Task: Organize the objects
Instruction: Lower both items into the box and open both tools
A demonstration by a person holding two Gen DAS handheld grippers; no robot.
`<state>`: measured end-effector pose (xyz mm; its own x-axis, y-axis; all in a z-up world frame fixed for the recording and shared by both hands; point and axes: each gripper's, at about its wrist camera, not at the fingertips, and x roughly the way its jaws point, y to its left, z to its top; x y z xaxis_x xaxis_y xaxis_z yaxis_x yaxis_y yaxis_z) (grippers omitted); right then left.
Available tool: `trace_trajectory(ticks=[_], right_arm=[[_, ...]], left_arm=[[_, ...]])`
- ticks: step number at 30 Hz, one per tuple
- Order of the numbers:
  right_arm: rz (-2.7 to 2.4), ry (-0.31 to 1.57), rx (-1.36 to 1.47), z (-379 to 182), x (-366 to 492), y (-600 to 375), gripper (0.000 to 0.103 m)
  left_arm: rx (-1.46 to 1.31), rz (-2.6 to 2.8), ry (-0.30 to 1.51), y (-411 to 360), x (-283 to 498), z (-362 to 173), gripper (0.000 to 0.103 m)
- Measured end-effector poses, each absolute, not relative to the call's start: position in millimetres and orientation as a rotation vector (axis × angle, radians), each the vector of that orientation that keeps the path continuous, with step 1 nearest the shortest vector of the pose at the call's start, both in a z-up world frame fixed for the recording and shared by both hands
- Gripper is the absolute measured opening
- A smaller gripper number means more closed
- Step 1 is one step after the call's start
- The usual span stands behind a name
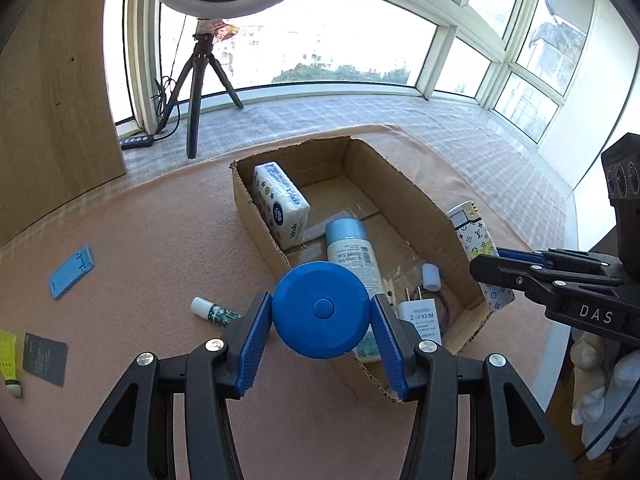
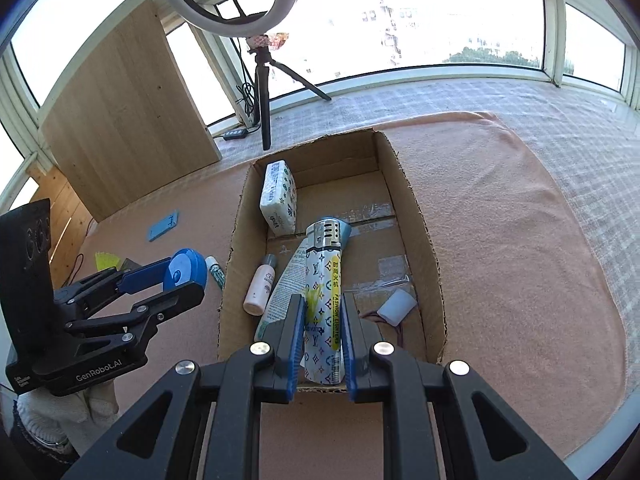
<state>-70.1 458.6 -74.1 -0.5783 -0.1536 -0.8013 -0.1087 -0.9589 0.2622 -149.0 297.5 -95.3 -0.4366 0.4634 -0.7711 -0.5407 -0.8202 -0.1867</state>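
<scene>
My left gripper (image 1: 321,312) is shut on a round blue disc (image 1: 321,310) and holds it above the near left corner of the open cardboard box (image 1: 416,192). The disc also shows in the right wrist view (image 2: 186,270). My right gripper (image 2: 320,320) is shut on a tall patterned lighter (image 2: 322,300) over the box's (image 2: 420,240) near end. In the box lie a tissue pack (image 1: 280,202), a white bottle with a blue cap (image 1: 352,252), a white charger (image 1: 420,314) and a small white bottle (image 2: 260,284).
On the pink cloth left of the box lie a small green-labelled tube (image 1: 212,310), a blue card (image 1: 72,272), a dark card (image 1: 44,358) and a yellow shuttlecock (image 1: 10,362). A ring light on a tripod (image 1: 198,76) and a wooden board (image 1: 60,80) stand behind.
</scene>
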Motion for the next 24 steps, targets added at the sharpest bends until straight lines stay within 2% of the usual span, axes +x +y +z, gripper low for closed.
trace_trajectory(ticks=[9,11,13,14,24], right_arm=[[-2.762,-0.46,1.443,-78,-75,478,0.017],[-2.779,-0.47,1.441,-77,-76,481,0.027],[-2.801,-0.496,1.421,-75,-74,485,0.058],[-2.81,-0.512,1.408,-74,-73,487,0.061],[-2.807,-0.535,1.418,-75,-74,485,0.061]], left_arm=[[-1.156,2.214,0.155,331,-154,-96,0.054],[-1.163,2.208,0.161,334,-154,-96,0.054],[-1.169,2.19,0.16,336,-154,-97,0.056],[-1.169,2.188,0.161,336,-153,-97,0.057],[-1.166,2.213,0.156,324,-149,-93,0.057]])
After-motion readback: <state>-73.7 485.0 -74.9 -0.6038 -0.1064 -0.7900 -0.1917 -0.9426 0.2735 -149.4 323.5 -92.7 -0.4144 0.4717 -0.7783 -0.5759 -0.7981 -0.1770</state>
